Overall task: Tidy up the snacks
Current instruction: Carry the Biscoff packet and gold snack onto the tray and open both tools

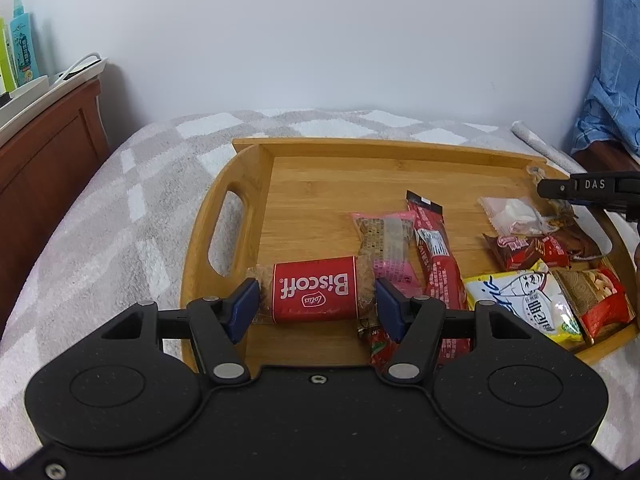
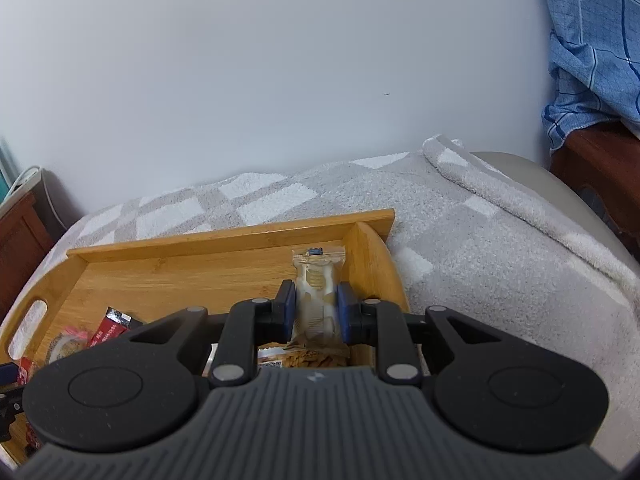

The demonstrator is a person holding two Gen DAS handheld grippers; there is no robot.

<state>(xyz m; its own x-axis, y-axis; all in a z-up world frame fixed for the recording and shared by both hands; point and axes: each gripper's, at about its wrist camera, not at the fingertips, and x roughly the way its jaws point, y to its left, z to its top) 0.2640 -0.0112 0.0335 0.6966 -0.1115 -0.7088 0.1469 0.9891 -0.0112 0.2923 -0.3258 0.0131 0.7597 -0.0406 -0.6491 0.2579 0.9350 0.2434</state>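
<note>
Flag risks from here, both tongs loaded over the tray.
1. Left tongs pinch the Biscoff pack by its crinkly wrapper ends; it could slip or twist.
2. Right tongs squeeze the clear snack packet hard; contents may crush.
3. Snacks crowd the wooden tray near side; placing could snag neighbours.

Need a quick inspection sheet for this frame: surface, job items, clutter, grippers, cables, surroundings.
Surface: grey-and-white checked blanket with a wooden tray lying on it.
Job's things: Biscoff pack, pink wrapper, long red bar, yellow-and-white bag and more packets on the tray floor; clear cracker packet near the tray's right end.
Clutter: nothing seen on the tray besides snacks.
Grippers: left gripper has its pads against the ends of the Biscoff pack; right gripper is shut on the clear cracker packet.
Cables: white cable on the shelf at far left.
Surroundings: white wall, wooden furniture, bottles, blue checked cloth.
</note>
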